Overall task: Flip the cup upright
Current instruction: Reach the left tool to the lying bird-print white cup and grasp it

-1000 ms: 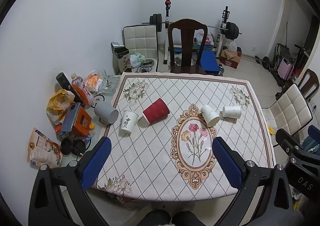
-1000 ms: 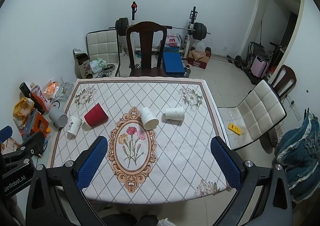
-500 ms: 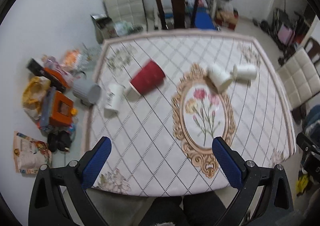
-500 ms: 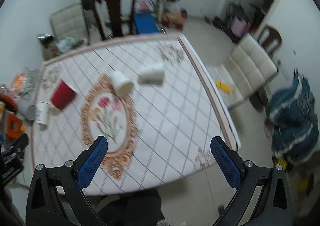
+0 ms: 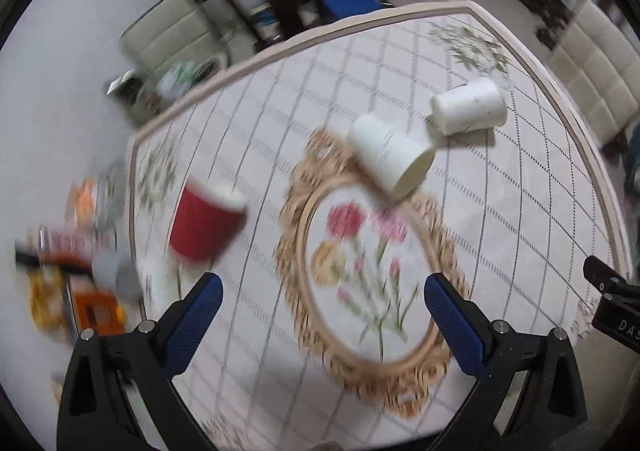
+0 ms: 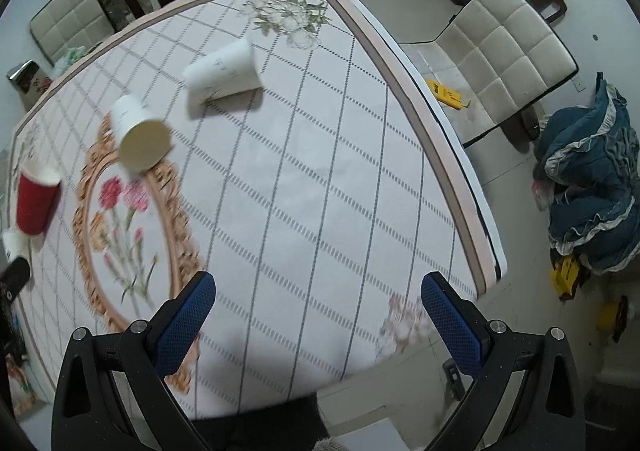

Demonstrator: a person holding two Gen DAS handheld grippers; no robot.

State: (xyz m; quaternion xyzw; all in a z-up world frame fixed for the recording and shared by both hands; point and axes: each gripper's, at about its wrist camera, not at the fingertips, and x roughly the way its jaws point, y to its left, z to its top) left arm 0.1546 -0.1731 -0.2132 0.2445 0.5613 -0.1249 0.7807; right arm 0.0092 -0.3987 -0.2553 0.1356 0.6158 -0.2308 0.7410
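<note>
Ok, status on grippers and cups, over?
Left hand-held gripper and right hand-held gripper open, empty, above table. Red paper cup and two white paper cups lie sideways. Nothing blocking.

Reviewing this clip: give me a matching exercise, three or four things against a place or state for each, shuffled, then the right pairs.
Things:
1. red cup
2. white cup with its mouth toward the camera
3. other white cup
4. left gripper

States or places:
A. on its side at the top edge of the flower medallion
B. jaws wide apart, holding nothing
C. on its side beyond the medallion, toward the far flower corner
D. on its side at the table's left edge

Pairs: 1-D, 2-A, 3-C, 4-B
</note>
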